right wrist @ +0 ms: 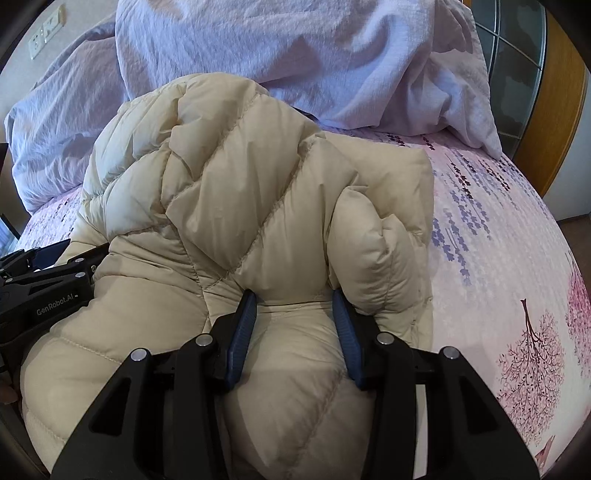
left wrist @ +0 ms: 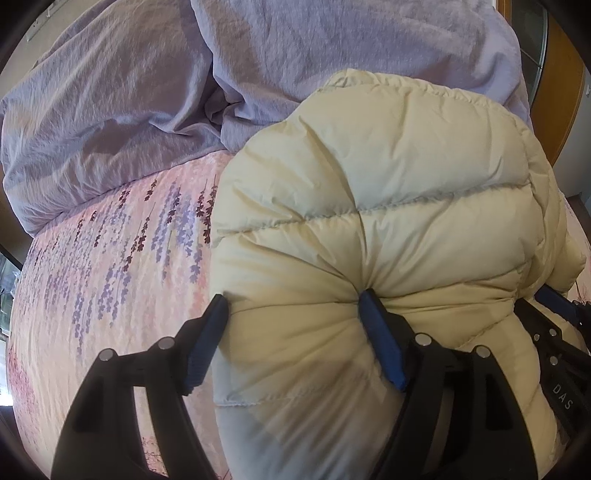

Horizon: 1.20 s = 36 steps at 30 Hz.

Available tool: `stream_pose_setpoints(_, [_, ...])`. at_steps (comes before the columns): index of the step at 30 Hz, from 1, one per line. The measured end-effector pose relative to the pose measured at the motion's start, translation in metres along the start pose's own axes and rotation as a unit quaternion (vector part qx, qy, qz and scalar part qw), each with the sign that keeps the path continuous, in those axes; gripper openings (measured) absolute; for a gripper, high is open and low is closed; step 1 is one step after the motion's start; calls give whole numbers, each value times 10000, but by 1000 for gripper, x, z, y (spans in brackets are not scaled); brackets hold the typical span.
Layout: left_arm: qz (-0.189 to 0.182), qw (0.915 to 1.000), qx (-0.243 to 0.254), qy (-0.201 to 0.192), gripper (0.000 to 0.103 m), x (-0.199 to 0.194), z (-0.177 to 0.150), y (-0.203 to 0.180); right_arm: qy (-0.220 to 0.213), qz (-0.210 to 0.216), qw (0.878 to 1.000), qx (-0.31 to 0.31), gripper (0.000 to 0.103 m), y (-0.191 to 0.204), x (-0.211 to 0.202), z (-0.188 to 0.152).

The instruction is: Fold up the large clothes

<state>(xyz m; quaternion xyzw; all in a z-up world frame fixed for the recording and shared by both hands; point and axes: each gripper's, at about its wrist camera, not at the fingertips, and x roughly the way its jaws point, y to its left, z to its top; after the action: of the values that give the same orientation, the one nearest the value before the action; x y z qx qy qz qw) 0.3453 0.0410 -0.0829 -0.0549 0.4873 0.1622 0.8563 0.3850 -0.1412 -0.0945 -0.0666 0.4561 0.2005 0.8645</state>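
Observation:
A cream quilted puffer jacket [left wrist: 388, 177] lies bunched on the bed. In the left wrist view my left gripper [left wrist: 293, 298] stands wide around a thick fold at the jacket's near left edge. Its right fingertip digs in so that creases fan out, and its left pad rests on the outer edge. In the right wrist view my right gripper [right wrist: 293, 294] is shut on a puffy roll of the same jacket [right wrist: 236, 192], which bulges up between the blue pads. Each gripper shows at the edge of the other's view: the right gripper [left wrist: 554, 306] and the left gripper [right wrist: 44, 273].
The bed carries a pink sheet [left wrist: 110, 266] printed with purple flowers and trees [right wrist: 532, 332]. A crumpled lavender duvet [left wrist: 147, 92] is heaped just behind the jacket [right wrist: 295, 48]. A wooden door frame [right wrist: 561, 92] and a wall socket [right wrist: 46, 31] lie beyond.

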Motion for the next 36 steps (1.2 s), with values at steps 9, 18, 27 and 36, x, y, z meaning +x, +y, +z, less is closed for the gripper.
stream_pose_setpoints(9, [39, 10000, 5, 20, 74, 1, 0, -2, 12, -9, 10000, -34, 45, 1, 1, 0])
stream_pose_setpoints(18, [69, 9999, 7, 78, 75, 4, 0, -3, 72, -33, 9999, -92, 45, 2, 3, 2])
stream_pose_setpoints(27, [-47, 9998, -43, 200, 74, -13, 6, 4, 515, 625, 9960, 380, 47, -29, -11, 25])
stream_pose_setpoints(36, [-175, 9996, -185, 144, 77, -36, 11, 32, 469, 663, 9883, 1290, 85, -84, -37, 44])
